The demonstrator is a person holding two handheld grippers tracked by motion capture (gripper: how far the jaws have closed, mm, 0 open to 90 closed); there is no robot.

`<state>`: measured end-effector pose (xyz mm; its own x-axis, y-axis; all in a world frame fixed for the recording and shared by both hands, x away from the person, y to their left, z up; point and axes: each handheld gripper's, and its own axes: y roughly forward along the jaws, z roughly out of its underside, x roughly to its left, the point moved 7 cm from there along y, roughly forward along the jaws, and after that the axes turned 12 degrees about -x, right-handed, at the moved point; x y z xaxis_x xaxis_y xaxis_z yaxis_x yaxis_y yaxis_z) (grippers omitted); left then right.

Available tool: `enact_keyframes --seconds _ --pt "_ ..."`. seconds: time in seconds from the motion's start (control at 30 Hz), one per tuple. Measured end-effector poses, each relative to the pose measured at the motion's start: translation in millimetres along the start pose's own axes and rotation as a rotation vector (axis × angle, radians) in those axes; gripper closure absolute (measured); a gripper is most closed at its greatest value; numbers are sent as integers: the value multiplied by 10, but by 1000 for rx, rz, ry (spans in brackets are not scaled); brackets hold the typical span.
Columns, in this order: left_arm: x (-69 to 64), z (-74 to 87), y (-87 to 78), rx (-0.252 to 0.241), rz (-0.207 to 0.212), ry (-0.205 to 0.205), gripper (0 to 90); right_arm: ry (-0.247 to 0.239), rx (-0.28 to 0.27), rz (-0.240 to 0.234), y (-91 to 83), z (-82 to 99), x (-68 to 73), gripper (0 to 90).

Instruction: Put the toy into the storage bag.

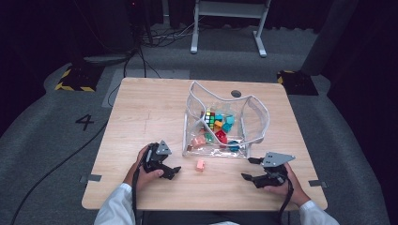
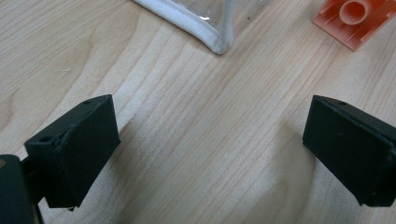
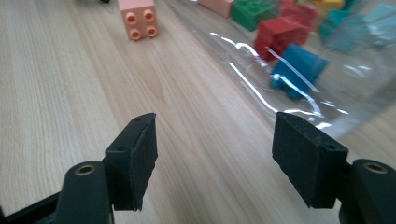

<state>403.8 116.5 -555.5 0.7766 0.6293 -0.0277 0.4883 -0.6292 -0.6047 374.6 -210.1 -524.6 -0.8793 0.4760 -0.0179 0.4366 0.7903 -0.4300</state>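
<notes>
A: What carries the scene?
B: A wooden table point(image 1: 141, 117). On its far half stands a clear pouch point(image 1: 253, 119), mouth up, with coloured bricks and a puzzle cube point(image 1: 210, 119) inside.

A: And the thing in hand?
B: A pink brick point(image 1: 200, 165), loose on the bare wood just in front of the pouch's near wall, apart from it, studs turned sideways toward the right gripper's camera point(image 3: 138, 17).

A: Which gripper lies nearer?
B: The left gripper point(image 1: 174, 171), just beside the brick; the brick lies ahead and to the right of its jaws point(image 2: 352, 16). The right gripper point(image 1: 250, 168) stands farther off, near the pouch's right corner, pointing left toward the brick.

A: State of the jaws?
B: Both sets gape wide with only wood between them; neither holds anything.

A: What stands in the way?
B: Probably nothing between either gripper and the brick. The pouch's white-edged corner point(image 2: 217, 42) sits close to the left gripper's line, and its floppy wall point(image 3: 289, 88) borders the right gripper's path; a wide sweep might snag it.
</notes>
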Motion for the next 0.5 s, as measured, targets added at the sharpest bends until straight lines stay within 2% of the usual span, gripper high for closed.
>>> enact_keyframes --seconds 0.17,0.27,0.33,0.37,0.43,0.5 --pt "1 0 -1 1 -2 0 36 -36 24 -48 259 -1 136 313" --pt "4 0 -4 1 -7 1 36 -9 59 -54 379 4 219 318" --pt "4 0 -4 1 -7 1 36 -40 68 -64 473 -12 238 319" --pt "4 0 -4 1 -7 2 36 -30 61 -74 531 -36 278 319" --pt "5 0 -4 1 -7 2 36 -65 38 -100 654 -91 305 318" --pt "4 0 -4 1 -7 2 36 -57 31 -114 751 -135 348 318"
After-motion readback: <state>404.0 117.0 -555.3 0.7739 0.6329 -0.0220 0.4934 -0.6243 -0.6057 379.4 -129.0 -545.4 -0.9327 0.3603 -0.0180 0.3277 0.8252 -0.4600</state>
